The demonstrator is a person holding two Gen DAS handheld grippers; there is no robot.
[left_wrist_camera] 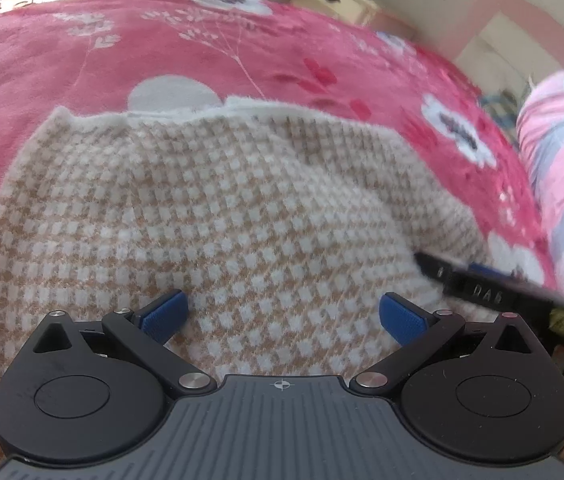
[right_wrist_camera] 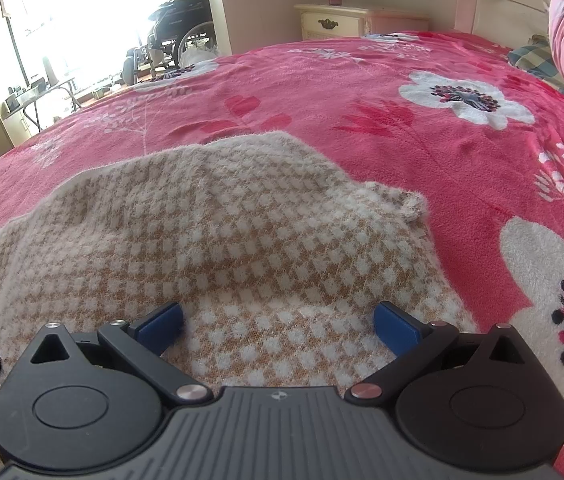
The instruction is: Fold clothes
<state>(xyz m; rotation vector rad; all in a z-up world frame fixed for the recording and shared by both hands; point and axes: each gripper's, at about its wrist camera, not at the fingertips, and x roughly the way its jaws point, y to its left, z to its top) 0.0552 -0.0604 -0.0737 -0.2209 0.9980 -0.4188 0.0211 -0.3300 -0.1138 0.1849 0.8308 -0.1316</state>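
Both grippers low over the near part of the garment, jaws spread wide, nothing between them. Left gripper (left_wrist_camera: 284,316) hangs over the checked knit (left_wrist_camera: 210,216); right gripper (right_wrist_camera: 280,322) likewise over the same knit, seen from its own side, and the right unit's black finger (left_wrist_camera: 478,286) pokes in at the right edge of the left view, so the two sit just beside each other. Whether the blue pads (right_wrist_camera: 164,322) touch the cloth or only hover, can't tell. The knit, tan-and-white check, fuzzy, lies mostly flat on the bed, spread over the pink floral blanket (right_wrist_camera: 422,152), near side of the bed; a small loose tab or corner (right_wrist_camera: 412,202) sticks out at its far right edge, and a pale trim (left_wrist_camera: 250,107) runs along its far edge. Read: between grasps in a fold, garment laid out but not obviously compact yet; can't say how many folds are in. Next move likely needs each set of jaws to drop onto a near edge or corner, pinch the full thickness, then carry it toward the far edge without dragging the layer below. Fuzzy knit on plush blanket will cling, so lift before translating. Beyond: pink-and-grey bedding (left_wrist_camera: 562,152) bundled at far right, cream nightstand (right_wrist_camera: 346,22) past the bed, wheelchair (right_wrist_camera: 178,36) by the bright window far left. Nothing sits on the knit or blocks the fold path; only risk is the two grippers crowding each other.
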